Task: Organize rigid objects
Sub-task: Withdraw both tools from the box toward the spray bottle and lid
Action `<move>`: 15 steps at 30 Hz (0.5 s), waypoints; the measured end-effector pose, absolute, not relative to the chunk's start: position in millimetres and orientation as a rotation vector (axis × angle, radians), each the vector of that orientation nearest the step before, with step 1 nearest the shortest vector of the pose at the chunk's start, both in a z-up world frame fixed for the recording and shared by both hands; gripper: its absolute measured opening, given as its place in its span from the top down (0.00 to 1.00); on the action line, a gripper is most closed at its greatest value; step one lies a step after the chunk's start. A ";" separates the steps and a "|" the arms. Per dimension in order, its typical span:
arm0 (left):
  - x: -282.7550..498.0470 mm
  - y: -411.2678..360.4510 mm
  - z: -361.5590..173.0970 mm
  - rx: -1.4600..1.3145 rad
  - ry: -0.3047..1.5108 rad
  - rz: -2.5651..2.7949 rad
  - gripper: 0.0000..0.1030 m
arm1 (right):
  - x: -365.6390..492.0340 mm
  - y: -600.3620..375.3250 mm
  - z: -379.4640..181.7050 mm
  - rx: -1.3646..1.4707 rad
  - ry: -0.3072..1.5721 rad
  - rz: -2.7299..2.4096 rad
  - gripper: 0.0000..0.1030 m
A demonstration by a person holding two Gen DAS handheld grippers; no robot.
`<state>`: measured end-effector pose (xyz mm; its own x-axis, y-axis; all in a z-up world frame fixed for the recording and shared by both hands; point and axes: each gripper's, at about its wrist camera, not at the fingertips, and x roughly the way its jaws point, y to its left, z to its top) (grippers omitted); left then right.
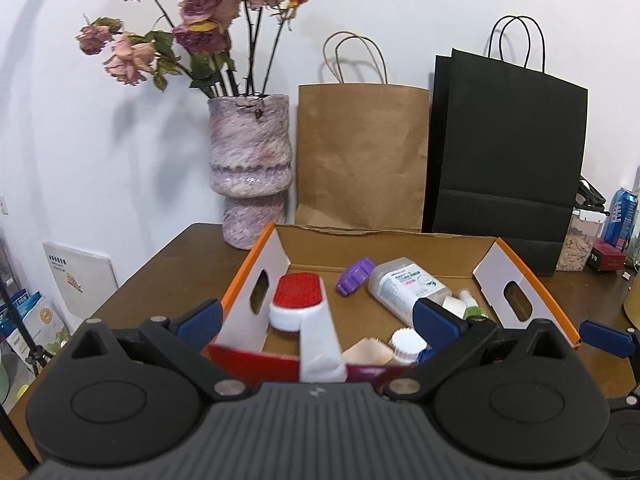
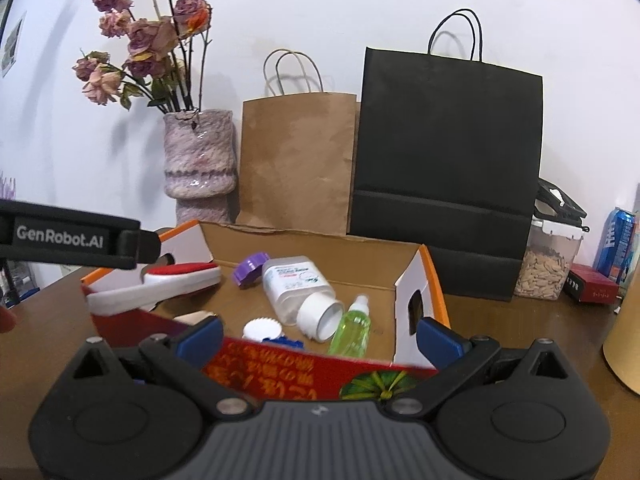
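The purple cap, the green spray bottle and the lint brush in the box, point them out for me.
purple cap (image 2: pixel 251 269), right wrist view, on its ridged side.
green spray bottle (image 2: pixel 352 330), right wrist view, on its clear green body.
lint brush (image 1: pixel 298 291), left wrist view, on its red pad.

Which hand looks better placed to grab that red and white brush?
Left. The brush handle lies between the open fingers of the left gripper. The right gripper, also open, faces the white bottle further right.

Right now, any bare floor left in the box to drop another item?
Yes: the cardboard box has bare floor along the back wall, right of the white pill bottle. Crowded around the purple cap, lint brush and green spray bottle.
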<state>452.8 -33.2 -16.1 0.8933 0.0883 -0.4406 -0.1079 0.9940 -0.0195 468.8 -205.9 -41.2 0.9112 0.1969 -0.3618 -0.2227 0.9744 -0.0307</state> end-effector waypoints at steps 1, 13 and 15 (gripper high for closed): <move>448.5 -30.9 -16.2 -0.046 0.457 0.104 0.00 | 465.2 -204.8 -41.7 -0.072 0.368 0.219 0.00; 406.8 -8.0 -25.4 -0.043 0.487 0.118 0.00 | 424.2 -188.8 -48.8 -0.081 0.406 0.246 0.00; 401.5 -3.9 -27.8 -0.044 0.494 0.117 0.00 | 417.9 -185.7 -50.9 -0.084 0.415 0.250 0.00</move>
